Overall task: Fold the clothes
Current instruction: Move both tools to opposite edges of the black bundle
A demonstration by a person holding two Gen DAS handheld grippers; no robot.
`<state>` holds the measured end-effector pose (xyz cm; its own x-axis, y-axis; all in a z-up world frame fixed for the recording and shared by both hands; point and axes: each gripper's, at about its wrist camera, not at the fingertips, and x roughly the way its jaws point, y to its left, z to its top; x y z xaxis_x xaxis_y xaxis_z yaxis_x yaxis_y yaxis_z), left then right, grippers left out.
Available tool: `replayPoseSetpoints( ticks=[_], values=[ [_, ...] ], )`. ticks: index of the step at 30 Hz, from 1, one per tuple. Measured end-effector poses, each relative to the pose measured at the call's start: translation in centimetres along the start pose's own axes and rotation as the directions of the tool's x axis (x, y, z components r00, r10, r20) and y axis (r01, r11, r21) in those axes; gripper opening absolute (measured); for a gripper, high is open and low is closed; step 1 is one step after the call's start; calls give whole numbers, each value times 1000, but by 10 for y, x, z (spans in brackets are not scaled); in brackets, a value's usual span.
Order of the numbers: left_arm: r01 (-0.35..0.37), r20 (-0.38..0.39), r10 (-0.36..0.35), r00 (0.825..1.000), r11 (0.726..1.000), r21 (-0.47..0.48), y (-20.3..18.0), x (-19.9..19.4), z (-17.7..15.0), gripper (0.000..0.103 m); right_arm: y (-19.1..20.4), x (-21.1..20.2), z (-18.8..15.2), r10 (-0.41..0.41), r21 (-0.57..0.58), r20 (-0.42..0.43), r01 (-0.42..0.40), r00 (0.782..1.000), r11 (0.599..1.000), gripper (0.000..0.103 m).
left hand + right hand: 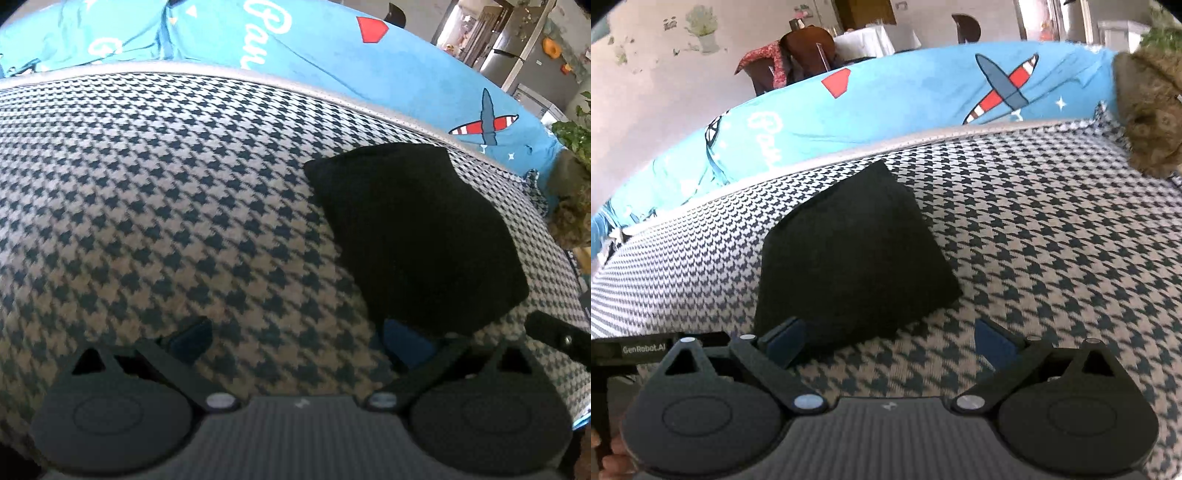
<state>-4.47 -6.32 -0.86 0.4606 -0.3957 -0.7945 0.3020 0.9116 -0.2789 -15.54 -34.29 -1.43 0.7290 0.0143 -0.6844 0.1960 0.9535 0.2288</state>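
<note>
While you hold both tools low over the houndstooth-patterned dark-blue-and-white fabric surface (155, 206), the small folded black cloth garment (413, 236) lies flat on that surface, a compact dark bundle with squared corners, near the grey piped edge (258, 79) at the far side. Your left gripper (299, 339) has its two blue-padded fingers spread wide apart and grips nothing; the right-hand pad (402, 343) sits just at the near edge of the black garment, and whether it touches the cloth you cannot tell from this angle. Your right gripper (886, 339) is likewise spread wide and empty, its left-hand pad (785, 343) just beside the garment's near corner and its other pad over bare houndstooth. Behind the piped edge runs a bright blue printed fabric (905, 96) with white script lettering, a red shape and a red, white and blue aeroplane (1004, 86). In the right wrist view a brown fuzzy object (1145, 110) rests at the far right end of the surface; what it is stays unclear. Nothing here serves as a container, and the garment lies loose on the open surface.
</note>
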Motion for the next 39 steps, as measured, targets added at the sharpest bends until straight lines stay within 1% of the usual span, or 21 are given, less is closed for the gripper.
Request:
replayPoseSetpoints(
  ticks=[2, 7, 11, 12, 20, 23, 27, 33, 38, 39],
  values=[
    [32, -9, -32, 999, 999, -2, -1, 5, 5, 103, -6, 5, 7, -7, 12, -5, 7, 1000, 1000, 97],
    [93, -32, -93, 995, 995, 22, -8, 22, 21, 103, -22, 21, 24, 21, 48, -38, -20, 999, 999, 91],
    [139, -44, -139, 989, 990, 3, -7, 35, 36, 103, -31, 34, 30, 55, 72, -78, -49, 995, 996, 89],
    [148, -46, -148, 988, 989, -1, -7, 38, 39, 103, -32, 37, 31, 62, 80, -88, -55, 994, 995, 88],
    [189, -58, -189, 980, 982, 0, -6, 60, 63, 103, -41, 61, 38, 86, 140, -129, -67, 988, 988, 87],
    [213, -62, -213, 975, 977, 5, -8, 68, 70, 103, -41, 66, 40, 87, 137, -128, -69, 988, 988, 87],
    [269, -75, -268, 961, 963, 12, -12, 79, 80, 103, -43, 70, 42, 99, 133, -124, -83, 987, 988, 87],
    [328, -76, -327, 942, 944, 5, -15, 91, 89, 103, -41, 73, 42, 116, 76, -117, -108, 986, 991, 87],
    [343, -72, -342, 937, 939, 3, -18, 96, 91, 103, -37, 77, 42, 144, 56, -109, -139, 984, 989, 86],
    [345, -71, -344, 936, 939, -1, -18, 97, 92, 103, -35, 79, 42, 151, 53, -108, -147, 983, 988, 82]
  ],
)
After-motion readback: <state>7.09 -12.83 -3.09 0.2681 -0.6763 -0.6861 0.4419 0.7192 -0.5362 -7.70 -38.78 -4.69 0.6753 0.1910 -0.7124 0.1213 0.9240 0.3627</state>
